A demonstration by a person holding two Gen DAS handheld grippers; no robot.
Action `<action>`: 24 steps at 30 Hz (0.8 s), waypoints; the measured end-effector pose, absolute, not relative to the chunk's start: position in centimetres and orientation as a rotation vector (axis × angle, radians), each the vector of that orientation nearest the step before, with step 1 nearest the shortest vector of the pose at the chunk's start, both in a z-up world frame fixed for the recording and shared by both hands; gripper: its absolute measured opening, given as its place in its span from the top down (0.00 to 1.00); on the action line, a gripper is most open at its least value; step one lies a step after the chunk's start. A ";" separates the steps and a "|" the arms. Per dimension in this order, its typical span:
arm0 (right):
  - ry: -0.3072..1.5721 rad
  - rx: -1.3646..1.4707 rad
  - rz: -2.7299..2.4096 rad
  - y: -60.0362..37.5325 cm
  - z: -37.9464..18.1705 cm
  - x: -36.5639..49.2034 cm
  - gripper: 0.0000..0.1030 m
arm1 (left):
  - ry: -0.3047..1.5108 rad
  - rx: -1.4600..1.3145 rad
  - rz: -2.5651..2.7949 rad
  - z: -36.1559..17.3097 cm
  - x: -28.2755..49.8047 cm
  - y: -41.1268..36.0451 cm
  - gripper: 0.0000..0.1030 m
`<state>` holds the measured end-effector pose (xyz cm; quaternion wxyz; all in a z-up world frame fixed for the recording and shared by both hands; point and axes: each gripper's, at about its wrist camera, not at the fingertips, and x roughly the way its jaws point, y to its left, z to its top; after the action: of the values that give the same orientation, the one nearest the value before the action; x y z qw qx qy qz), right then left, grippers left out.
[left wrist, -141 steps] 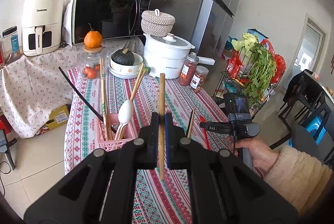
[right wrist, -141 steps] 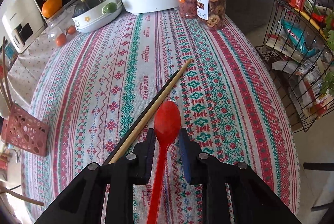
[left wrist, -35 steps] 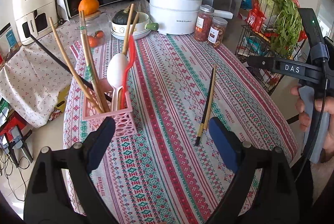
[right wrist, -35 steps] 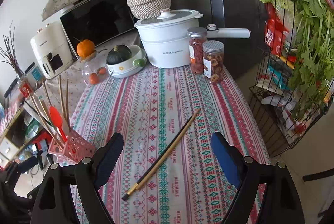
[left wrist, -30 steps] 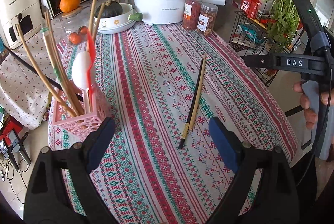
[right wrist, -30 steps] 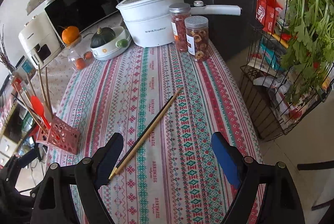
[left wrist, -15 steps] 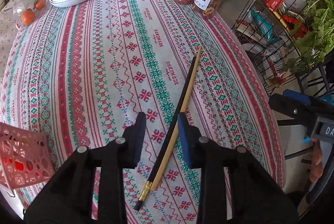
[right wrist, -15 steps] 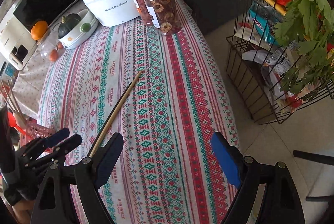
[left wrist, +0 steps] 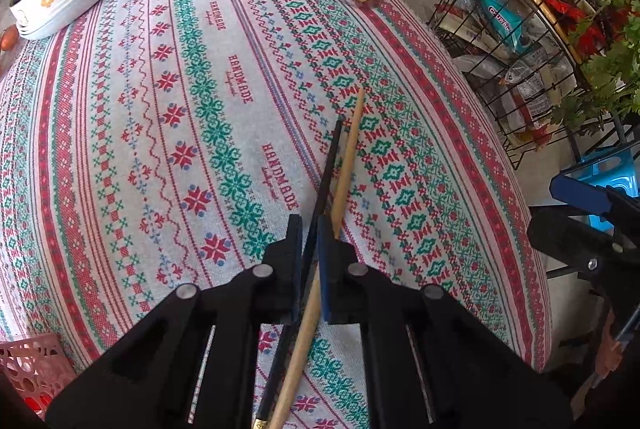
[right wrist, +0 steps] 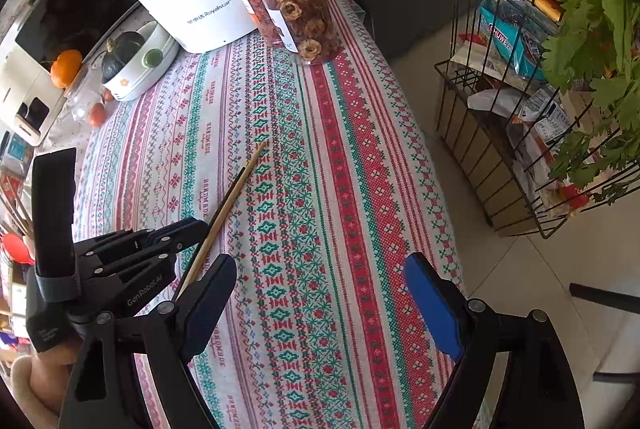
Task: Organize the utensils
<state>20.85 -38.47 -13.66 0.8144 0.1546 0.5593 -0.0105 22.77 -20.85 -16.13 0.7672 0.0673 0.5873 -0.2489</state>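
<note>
My left gripper (left wrist: 309, 261) and right gripper (right wrist: 320, 303) are matte black — silver screws, blue pads (right wrist: 434, 307), white "GenRobot.AI" lettering.

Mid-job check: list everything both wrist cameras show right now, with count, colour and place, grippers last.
black chopstick: 1, black, on the tablecloth, between the left gripper's fingers
wooden chopstick: 1, tan, touching the black one's right side
tablecloth: 1, red, green and white pattern, over the table
utensil basket: 1, pink, table's near left edge
electric pot: 1, white, far end
jars: 2, clear with dried food, right of the pot
bowl: 1, white, holding a dark squash, left of the pot
wire rack: 1, black, on the floor, right of the table
left gripper: 1, black, shut on black chopstick
right gripper: 1, black with blue pads, open above the table's near edge
</note>
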 end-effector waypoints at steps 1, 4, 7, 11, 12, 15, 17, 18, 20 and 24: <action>1.195 0.334 -0.024 -38.6 -13.7 20.9 0.15 | 1.281 0.157 -0.544 -16.3 22.8 -21.0 0.92; 1.195 0.342 -0.026 -38.7 -13.7 20.9 0.15 | 1.284 0.197 -0.540 -16.6 22.7 -21.9 0.92; 1.195 0.340 -0.029 -38.7 -13.7 20.8 0.15 | 1.271 0.201 -0.516 -16.7 23.2 -22.5 0.92; 1.203 0.333 -0.025 -38.5 -13.9 20.8 0.15 | 1.255 0.196 -0.488 -16.9 24.1 -23.8 0.92; 1.204 0.328 -0.024 -38.4 -13.9 20.9 0.15 | 1.256 0.197 -0.485 -17.0 24.2 -24.0 0.92; 1.210 0.321 -0.030 -38.4 -14.2 20.9 0.15 | 1.243 0.209 -0.462 -16.5 24.0 -23.5 0.93; 1.212 0.327 -0.037 -38.6 -14.3 20.9 0.15 | 1.205 0.213 -0.473 -15.6 23.1 -22.8 0.93; 1.212 0.329 -0.042 -38.7 -14.4 20.9 0.15 | 1.190 0.209 -0.478 -15.0 22.6 -22.3 0.93; 1.210 0.331 -0.046 -38.6 -14.4 21.1 0.15 | 1.161 0.187 -0.493 -13.6 21.4 -21.1 0.93; 1.214 0.341 -0.024 -37.7 -14.5 21.5 0.15 | 1.096 0.170 -0.525 -10.7 18.3 -18.6 0.94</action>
<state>21.53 -37.69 -14.54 0.8076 0.1596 0.5677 -0.0111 18.33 -18.56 -10.70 0.8178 0.0796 0.5141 -0.2462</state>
